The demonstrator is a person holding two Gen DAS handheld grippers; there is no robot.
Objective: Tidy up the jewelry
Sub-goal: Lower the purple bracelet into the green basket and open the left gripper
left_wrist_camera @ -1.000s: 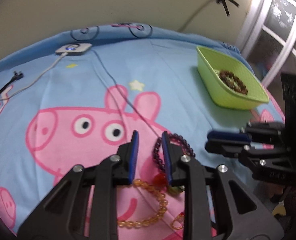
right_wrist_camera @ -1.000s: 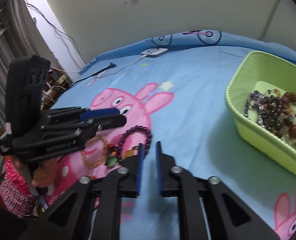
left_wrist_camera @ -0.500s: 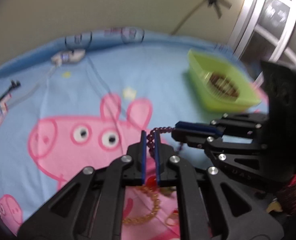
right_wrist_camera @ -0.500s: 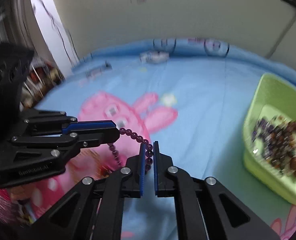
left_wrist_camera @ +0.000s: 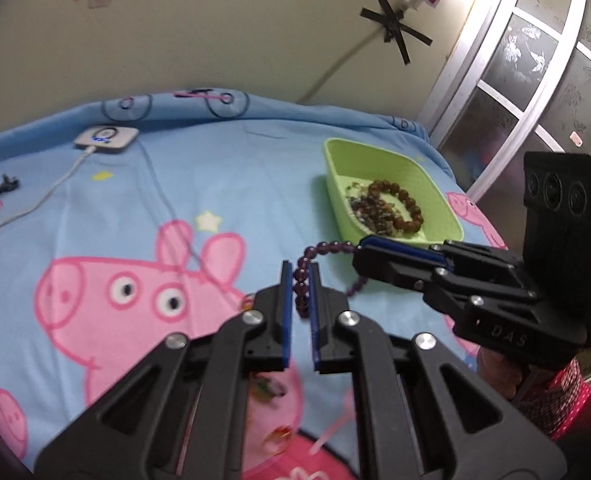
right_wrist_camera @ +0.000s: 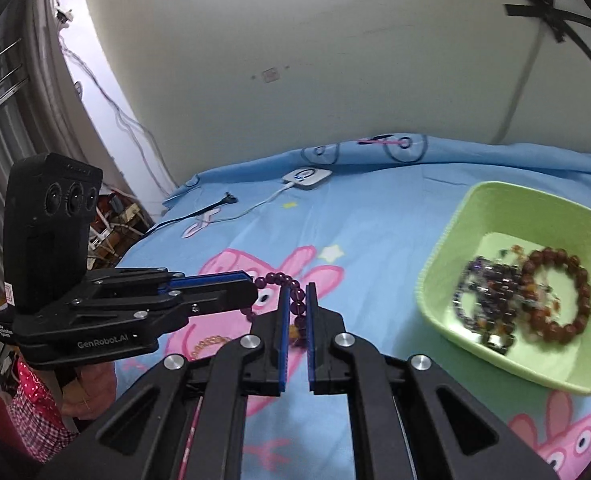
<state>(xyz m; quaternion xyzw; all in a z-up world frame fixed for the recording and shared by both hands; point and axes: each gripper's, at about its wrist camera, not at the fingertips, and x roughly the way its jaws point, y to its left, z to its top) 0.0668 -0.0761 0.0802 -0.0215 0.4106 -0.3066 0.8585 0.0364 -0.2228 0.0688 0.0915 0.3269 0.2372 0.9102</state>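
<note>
A purple bead bracelet hangs stretched between both grippers, lifted above the blue Peppa Pig bedsheet. My left gripper is shut on one side of it; my right gripper is shut on the other side. The right gripper shows in the left wrist view, the left gripper in the right wrist view. A green tray to the right holds several bracelets; it also shows in the right wrist view. An amber bead bracelet lies on the sheet below.
A white charger pad with its cable lies at the far left of the bed, beside a black plug. The wall runs behind the bed, and a glass door stands to the right. Small jewelry pieces lie near the front edge.
Both grippers closed on the purple bracelet and lifted it off the sheet, leaving the amber bracelet behind. They have risen and shifted toward the green tray.
</note>
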